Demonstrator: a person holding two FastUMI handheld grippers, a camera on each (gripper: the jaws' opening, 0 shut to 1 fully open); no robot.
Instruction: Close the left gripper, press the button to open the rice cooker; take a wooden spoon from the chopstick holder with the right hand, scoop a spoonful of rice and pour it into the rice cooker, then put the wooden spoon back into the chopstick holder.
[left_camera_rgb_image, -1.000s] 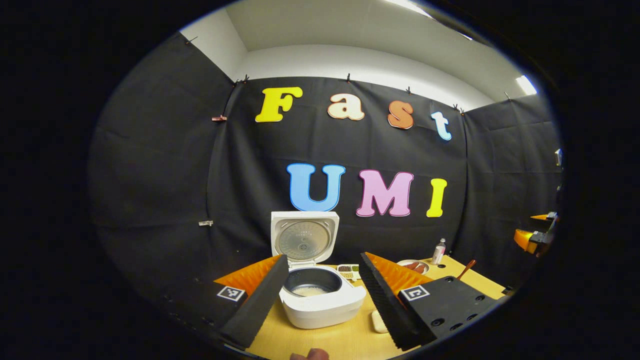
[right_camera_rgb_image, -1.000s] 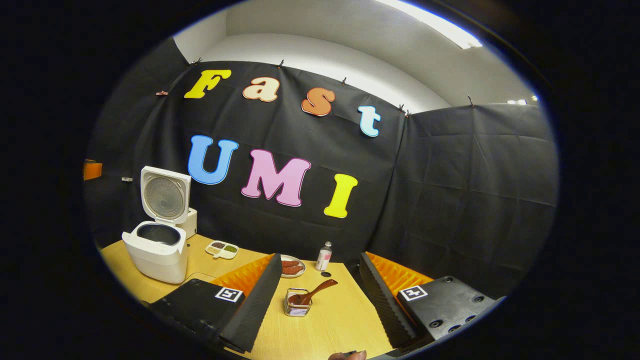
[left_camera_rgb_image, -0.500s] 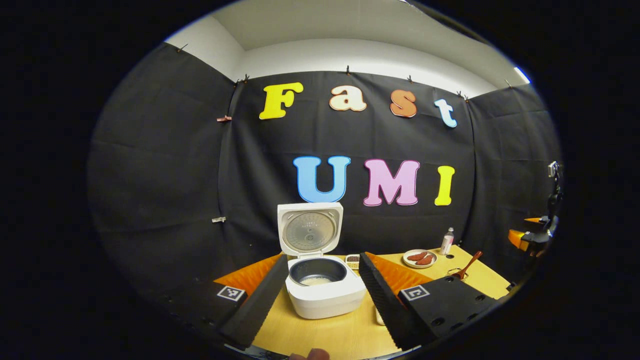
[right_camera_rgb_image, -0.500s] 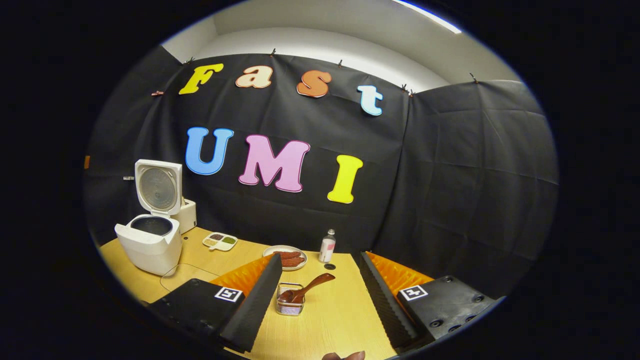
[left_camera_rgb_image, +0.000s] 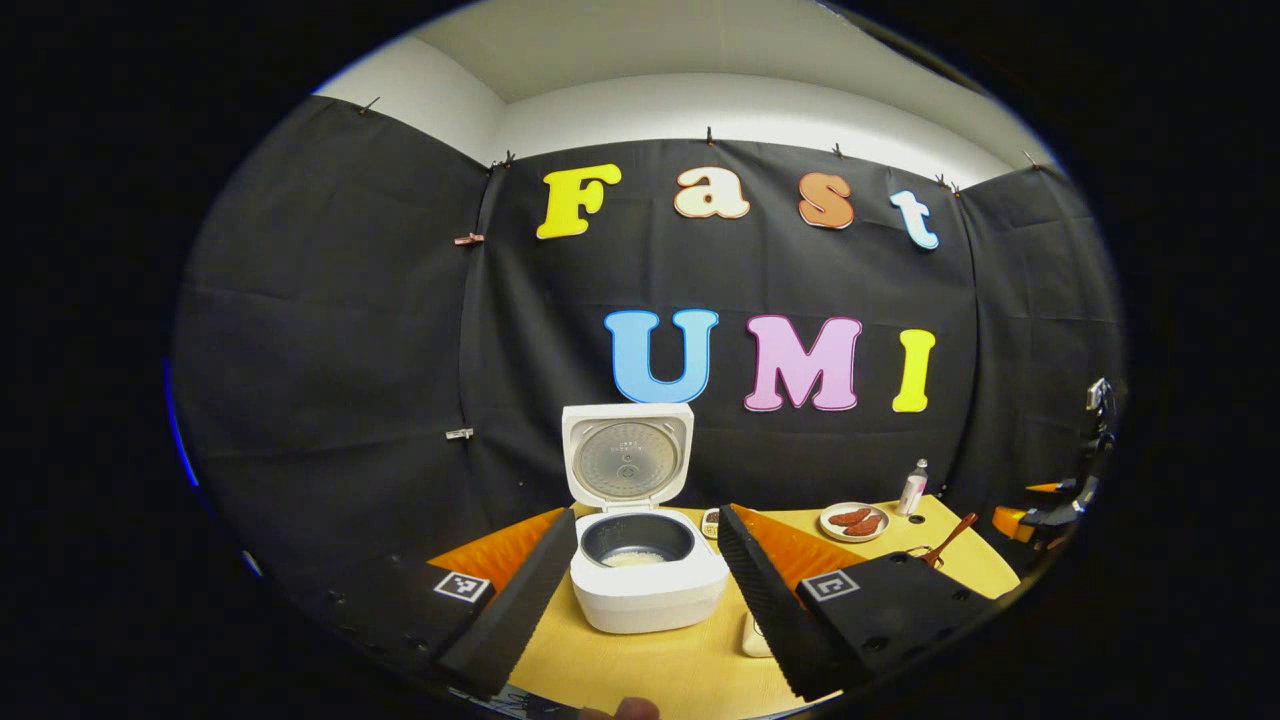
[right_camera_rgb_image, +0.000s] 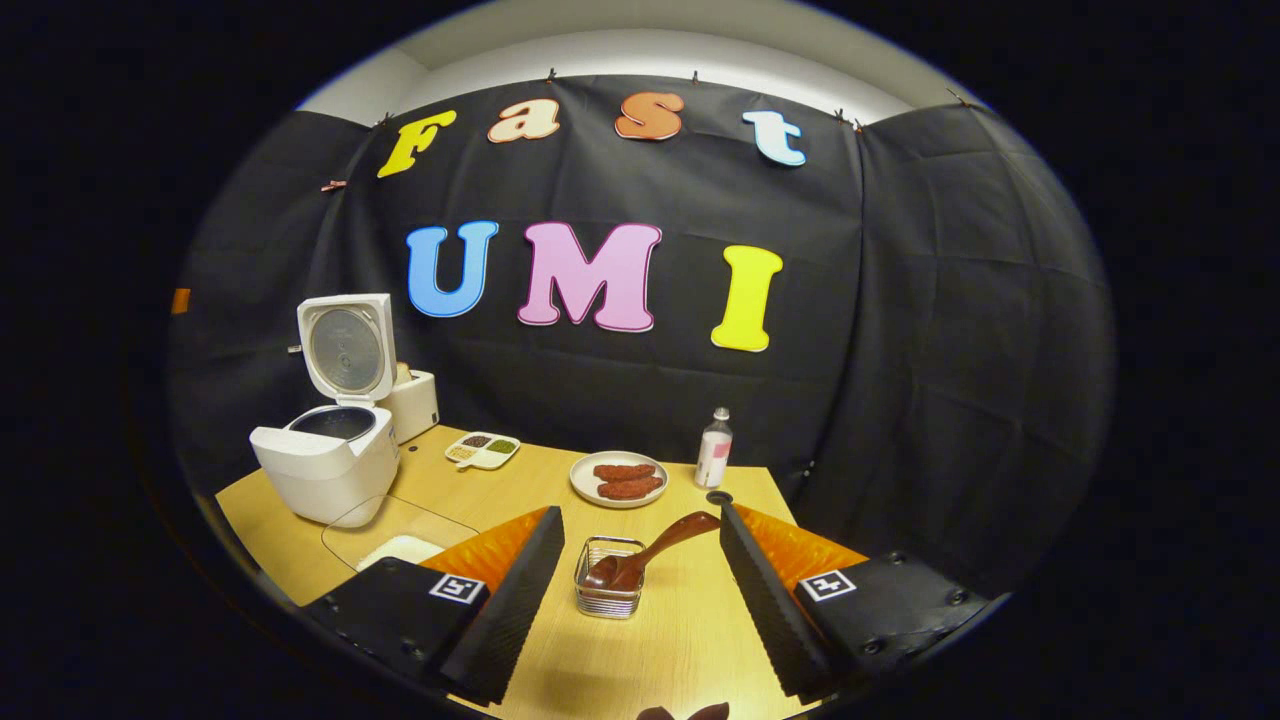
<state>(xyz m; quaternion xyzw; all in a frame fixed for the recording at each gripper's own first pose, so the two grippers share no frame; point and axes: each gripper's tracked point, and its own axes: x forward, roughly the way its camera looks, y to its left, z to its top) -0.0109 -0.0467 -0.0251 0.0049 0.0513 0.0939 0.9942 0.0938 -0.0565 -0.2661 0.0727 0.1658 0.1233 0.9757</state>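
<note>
The white rice cooker (left_camera_rgb_image: 648, 592) stands open with its lid (left_camera_rgb_image: 627, 455) upright and a little rice in the pot (left_camera_rgb_image: 636, 558). My left gripper (left_camera_rgb_image: 646, 516) is open in front of it, one finger on each side of the cooker, not touching. In the right gripper view the wooden spoon (right_camera_rgb_image: 652, 548) leans in the wire chopstick holder (right_camera_rgb_image: 608, 592), its handle pointing up to the right. My right gripper (right_camera_rgb_image: 638, 520) is open and holds nothing, with the holder between its fingers but apart from them. The cooker (right_camera_rgb_image: 325, 465) sits at the left there.
On the wooden table (right_camera_rgb_image: 660, 650) are a plate of sausages (right_camera_rgb_image: 620, 480), a small bottle (right_camera_rgb_image: 713, 460), a divided seasoning dish (right_camera_rgb_image: 482, 450) and a clear box with rice (right_camera_rgb_image: 400, 540) near the cooker. A white box (right_camera_rgb_image: 415, 400) stands behind the cooker.
Both views have shifted: the right gripper has tilted down and shows more table, the left has drawn back slightly from the cooker. The cooker stays open and the spoon stays in its holder.
</note>
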